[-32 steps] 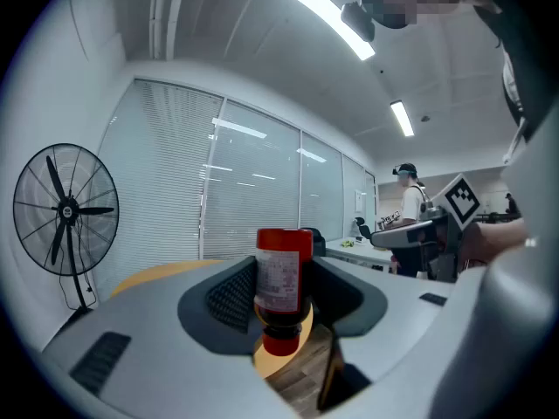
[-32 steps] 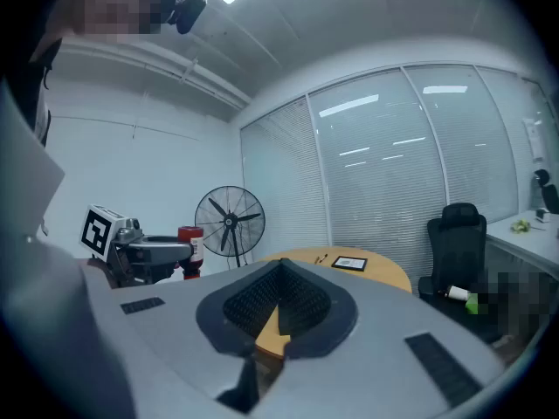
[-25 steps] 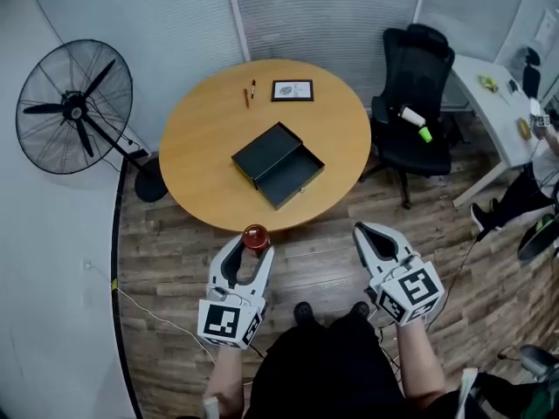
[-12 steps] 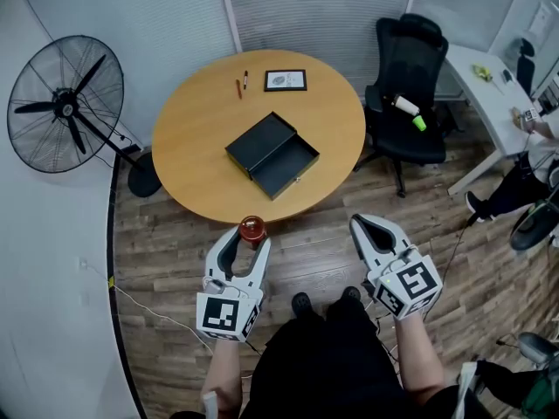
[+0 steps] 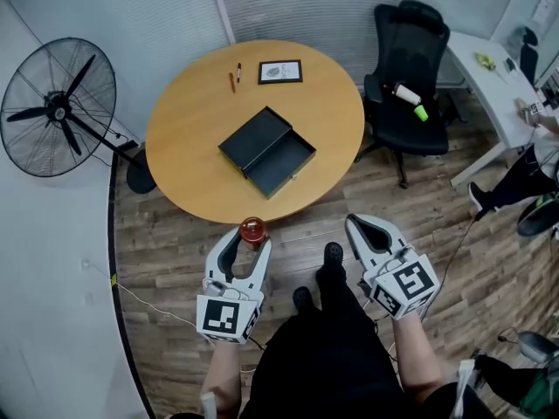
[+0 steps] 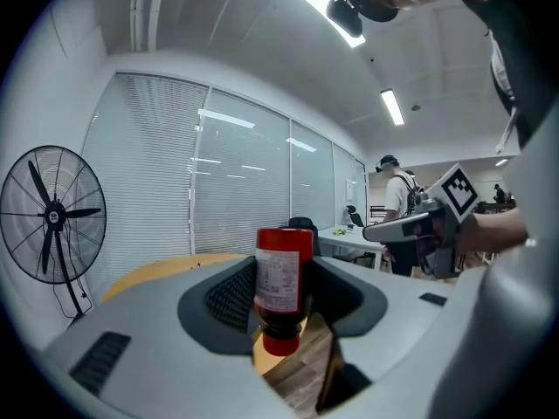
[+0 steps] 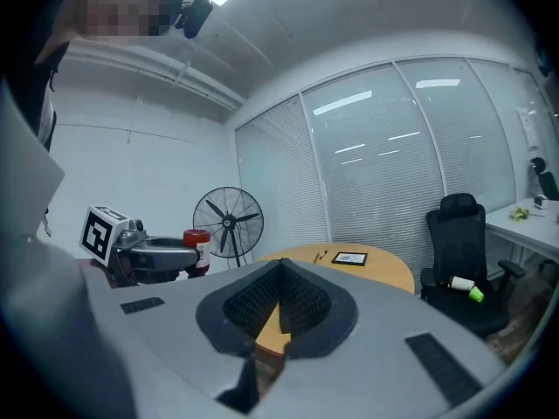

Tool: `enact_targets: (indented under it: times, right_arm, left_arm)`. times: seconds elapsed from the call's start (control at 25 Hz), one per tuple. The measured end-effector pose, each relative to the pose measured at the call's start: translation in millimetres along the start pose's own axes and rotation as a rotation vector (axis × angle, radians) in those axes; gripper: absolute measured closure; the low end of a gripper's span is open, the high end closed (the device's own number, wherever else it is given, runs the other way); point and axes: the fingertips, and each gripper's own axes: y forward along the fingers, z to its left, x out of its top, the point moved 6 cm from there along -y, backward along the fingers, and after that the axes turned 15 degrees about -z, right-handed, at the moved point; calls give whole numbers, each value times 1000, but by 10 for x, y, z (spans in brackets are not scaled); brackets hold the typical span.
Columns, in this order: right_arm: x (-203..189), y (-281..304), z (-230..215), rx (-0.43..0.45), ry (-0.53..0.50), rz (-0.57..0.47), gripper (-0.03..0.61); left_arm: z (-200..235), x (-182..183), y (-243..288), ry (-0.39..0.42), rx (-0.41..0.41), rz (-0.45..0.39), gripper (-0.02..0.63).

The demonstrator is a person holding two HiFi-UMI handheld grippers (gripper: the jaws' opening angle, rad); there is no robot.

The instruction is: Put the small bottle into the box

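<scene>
Head view first: the left gripper (image 5: 251,243) is hovering over the wooden floor, just short of the near edge of the round table (image 5: 188,177), and it is pinching the small bottle (image 5: 253,230) between its pads. From up here only the bottle's round red end is showing. The left gripper view is filling in the rest: the bottle (image 6: 283,282) is sitting upright between the jaws, white label facing the camera, dark body narrowing to a red cap that is hanging below the pads. The jaws are standing fairly wide and pressing on its sides.

The box (image 5: 266,151) is lying open on the middle of the table, black, lid folded flat beside it. Only the head view is showing it; both gripper views are catching just the table's rim.

The right gripper (image 5: 360,229) is floating off the near edge of the table too, to the right. Its own view is showing the jaws pressed together at the tips with nothing between them, and beyond them the pens (image 7: 323,256) and a framed picture (image 7: 349,257) at the table's far edge, a fan (image 7: 227,219) left of the table and a black chair (image 7: 460,251) to its right.
</scene>
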Motion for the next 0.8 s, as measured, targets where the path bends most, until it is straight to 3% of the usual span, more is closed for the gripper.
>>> enact_targets:
  times: [0.8]
  right_arm:
    - [130, 987, -1198, 123, 39, 9, 568]
  left_arm:
    - [103, -208, 1462, -32, 75, 88, 422]
